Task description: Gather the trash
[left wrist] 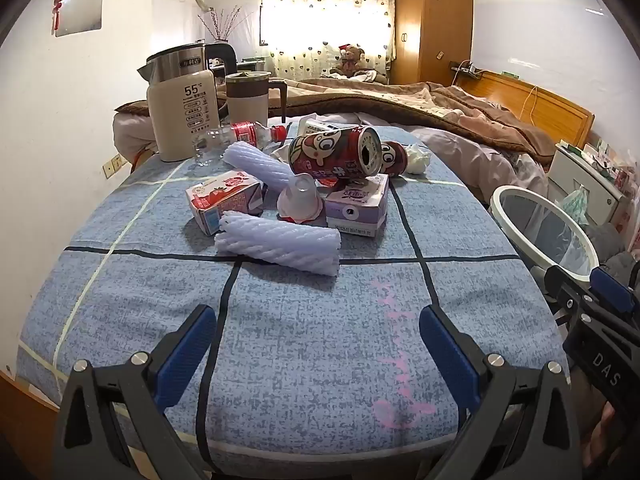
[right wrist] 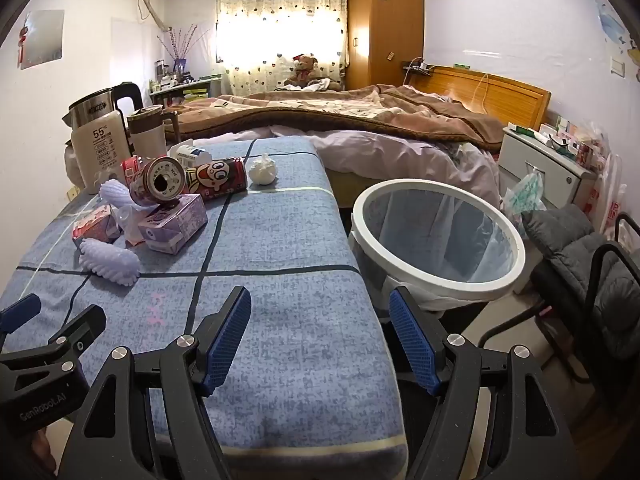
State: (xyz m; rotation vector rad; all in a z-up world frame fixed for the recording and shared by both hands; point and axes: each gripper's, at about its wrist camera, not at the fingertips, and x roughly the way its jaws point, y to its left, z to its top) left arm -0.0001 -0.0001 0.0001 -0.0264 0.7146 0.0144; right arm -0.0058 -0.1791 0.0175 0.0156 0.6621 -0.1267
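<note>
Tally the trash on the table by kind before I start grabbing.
Cans: 2
Cartons: 2
Foam sleeves: 2
Bottle: 1
Jelly cup: 1
Tissue wad: 1
Total: 9

I counted two red cans [left wrist: 335, 151] [left wrist: 394, 158], two purple foam sleeves [left wrist: 280, 249] [left wrist: 256, 163], two drink cartons, one pink [left wrist: 224, 200] and one purple [left wrist: 357, 205], one clear plastic bottle [left wrist: 236, 138], one upturned jelly cup [left wrist: 300, 200], one crumpled tissue [right wrist: 262, 171], and one bin [right wrist: 438, 240].
</note>
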